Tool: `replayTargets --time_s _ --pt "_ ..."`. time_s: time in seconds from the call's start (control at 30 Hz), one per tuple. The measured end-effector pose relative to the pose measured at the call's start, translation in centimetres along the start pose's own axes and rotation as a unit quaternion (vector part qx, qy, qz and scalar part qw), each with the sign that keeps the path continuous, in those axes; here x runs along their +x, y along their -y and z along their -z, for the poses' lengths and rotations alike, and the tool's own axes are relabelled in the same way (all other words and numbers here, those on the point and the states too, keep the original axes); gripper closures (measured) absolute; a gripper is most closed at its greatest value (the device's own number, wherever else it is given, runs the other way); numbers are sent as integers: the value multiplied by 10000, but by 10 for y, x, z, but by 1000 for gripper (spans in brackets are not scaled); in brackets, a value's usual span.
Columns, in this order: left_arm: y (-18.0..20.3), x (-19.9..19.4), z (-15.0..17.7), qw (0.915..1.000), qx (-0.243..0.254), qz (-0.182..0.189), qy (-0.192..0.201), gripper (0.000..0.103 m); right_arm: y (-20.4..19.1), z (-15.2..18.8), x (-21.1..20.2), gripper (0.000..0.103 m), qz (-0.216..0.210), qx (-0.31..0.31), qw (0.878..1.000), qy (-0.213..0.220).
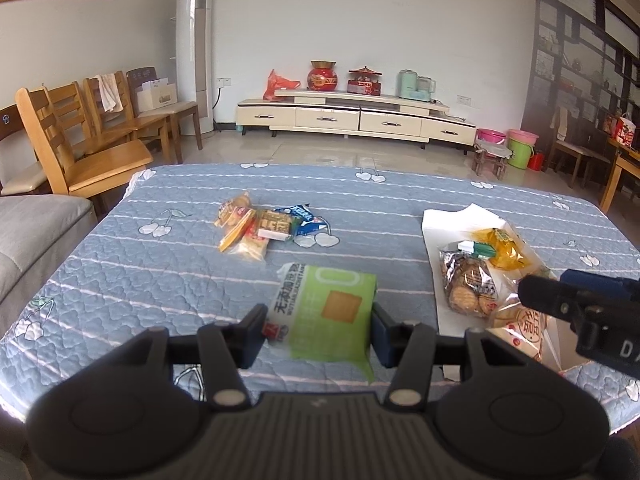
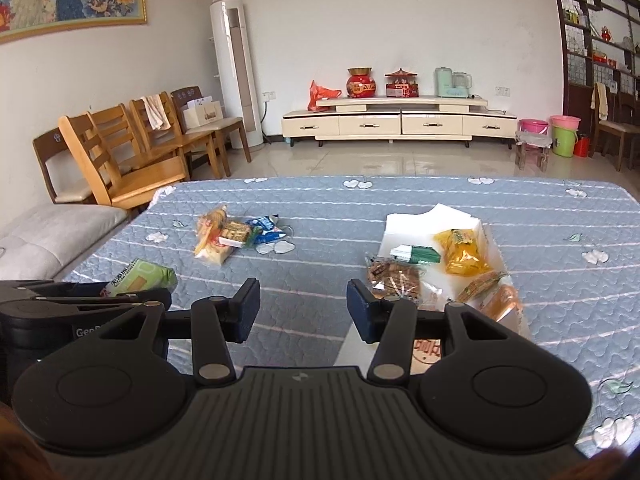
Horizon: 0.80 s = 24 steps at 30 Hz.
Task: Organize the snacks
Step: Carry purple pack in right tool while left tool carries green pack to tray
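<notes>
My left gripper [image 1: 318,330] is shut on a green cracker pack [image 1: 326,312] and holds it above the blue quilted table [image 1: 160,280]; the pack also shows in the right wrist view [image 2: 140,278]. A pile of loose snacks [image 1: 260,228] lies mid-table, also in the right wrist view [image 2: 234,236]. A white tray [image 1: 444,220] at the right holds a yellow bag [image 1: 506,248], a green-white pack [image 1: 476,249] and cookie packs [image 1: 468,284]. My right gripper [image 2: 304,308] is open and empty, at the tray's [image 2: 416,216] near left corner.
Wooden chairs [image 1: 80,148] stand left of the table beside a grey sofa [image 1: 32,240]. A TV cabinet [image 1: 352,116] stands at the far wall. Buckets [image 1: 520,148] and a small stool [image 1: 490,158] are on the floor beyond the table's right side.
</notes>
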<state>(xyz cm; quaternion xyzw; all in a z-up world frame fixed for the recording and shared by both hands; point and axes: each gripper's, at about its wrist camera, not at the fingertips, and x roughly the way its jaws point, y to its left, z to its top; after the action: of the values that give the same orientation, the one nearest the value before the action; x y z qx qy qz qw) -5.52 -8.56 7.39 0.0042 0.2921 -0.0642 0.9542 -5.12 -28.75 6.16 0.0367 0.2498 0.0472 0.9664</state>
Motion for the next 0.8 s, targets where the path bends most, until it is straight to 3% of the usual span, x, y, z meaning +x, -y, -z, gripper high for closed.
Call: replayTargets --time_s 0.33,0.57,0.7,0.8 --pt "-13 8 10 9997 -152 -121 -169 50 31 32 21 45 87 292 9985 -465" --pt "-19 16 16 9994 -233 -115 -249 50 49 56 11 45 136 269 9977 -614" --pt "-20 20 19 9992 -237 -94 -315 50 46 56 9 45 -122 235 9979 -590" --pt "-22 22 20 9990 -257 -106 -348 50 29 62 16 27 -474 13 9964 -705"
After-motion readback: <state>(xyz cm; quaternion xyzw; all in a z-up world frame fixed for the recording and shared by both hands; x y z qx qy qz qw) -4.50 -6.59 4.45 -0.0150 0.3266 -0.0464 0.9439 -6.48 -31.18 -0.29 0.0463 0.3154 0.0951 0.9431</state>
